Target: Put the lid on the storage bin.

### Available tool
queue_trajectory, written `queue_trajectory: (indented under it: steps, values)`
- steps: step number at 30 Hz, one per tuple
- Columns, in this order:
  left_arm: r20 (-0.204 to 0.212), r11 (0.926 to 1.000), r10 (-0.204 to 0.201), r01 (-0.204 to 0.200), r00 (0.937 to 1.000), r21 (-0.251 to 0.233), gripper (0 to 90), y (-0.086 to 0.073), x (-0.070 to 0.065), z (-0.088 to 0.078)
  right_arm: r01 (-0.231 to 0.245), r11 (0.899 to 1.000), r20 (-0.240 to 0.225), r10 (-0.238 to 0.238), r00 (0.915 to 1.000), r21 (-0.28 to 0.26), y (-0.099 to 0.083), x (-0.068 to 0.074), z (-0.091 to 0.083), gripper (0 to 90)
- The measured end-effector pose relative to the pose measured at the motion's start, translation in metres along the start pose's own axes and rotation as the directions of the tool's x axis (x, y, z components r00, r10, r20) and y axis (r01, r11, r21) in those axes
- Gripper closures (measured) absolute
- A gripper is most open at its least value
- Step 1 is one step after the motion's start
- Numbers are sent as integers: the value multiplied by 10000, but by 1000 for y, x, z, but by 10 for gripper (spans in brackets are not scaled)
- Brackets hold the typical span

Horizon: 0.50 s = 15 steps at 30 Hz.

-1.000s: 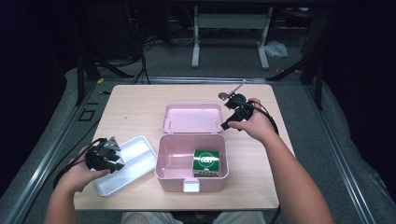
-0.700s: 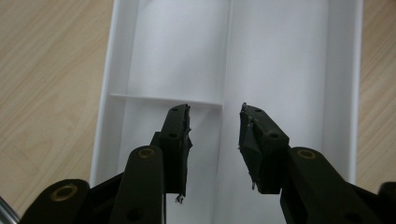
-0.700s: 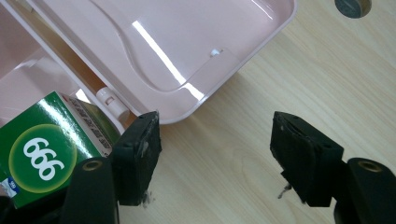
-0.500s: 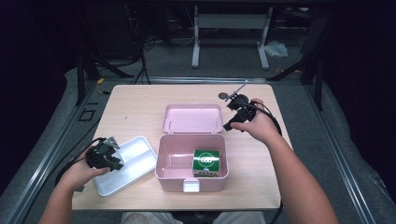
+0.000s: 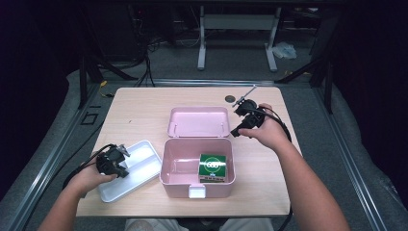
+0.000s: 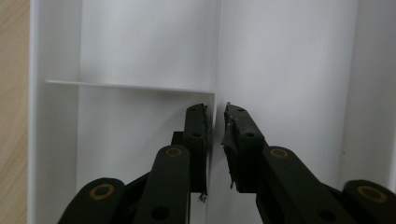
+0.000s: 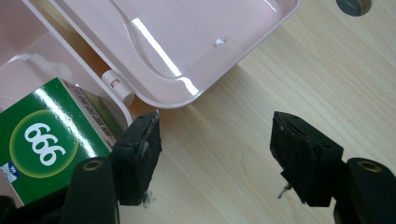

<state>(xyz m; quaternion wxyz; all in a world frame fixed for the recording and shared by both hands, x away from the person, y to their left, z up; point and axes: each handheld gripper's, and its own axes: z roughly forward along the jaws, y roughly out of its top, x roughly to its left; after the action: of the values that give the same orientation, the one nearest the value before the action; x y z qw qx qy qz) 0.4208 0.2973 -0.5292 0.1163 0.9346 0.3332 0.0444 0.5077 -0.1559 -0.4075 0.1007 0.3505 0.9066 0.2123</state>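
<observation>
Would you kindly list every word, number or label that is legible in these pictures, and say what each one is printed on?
"666": white digits in a light green ring on the top of the green cardboard box that lies in the open pink plastic case.
Small print on the green box's white side, in the right gripper view: too blurred to read.
A small blue mark at the box's corner: too small to read.
The white divided plastic tray and the pink lid carry no text.

Your right gripper [image 7: 215, 154]: jaws standing apart over bare wooden table [image 7: 280, 74]. Ahead and left of your jaws, pink lid [image 7: 177, 42]. Beside your left jaw, green box [image 7: 46, 140] marked 666.
</observation>
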Motion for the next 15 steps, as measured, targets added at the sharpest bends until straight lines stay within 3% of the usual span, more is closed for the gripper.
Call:
queue_trajectory:
  steps: [5, 7, 11, 15]
  values:
    - [-270, 9978, 315, -299, 9991, 588, 878, 8, -2, 1, -28, 10000, -15, 28, 10000, -43, -4, -1, 0, 333]
    - [-201, 9970, 319, -304, 9993, 718, 880, 10, -1, 1, -35, 10000, -18, 34, 10000, -9, -6, -2, 0, 333]
    - [142, 9969, 317, -326, 9994, 716, 888, 10, 3, 1, -93, 9999, -31, 93, 10000, -75, -8, -2, -1, 333]
    - [101, 9971, 299, -305, 9995, 691, 890, 9, 3, 1, -68, 10000, -14, 68, 10000, -37, -9, -2, -2, 335]
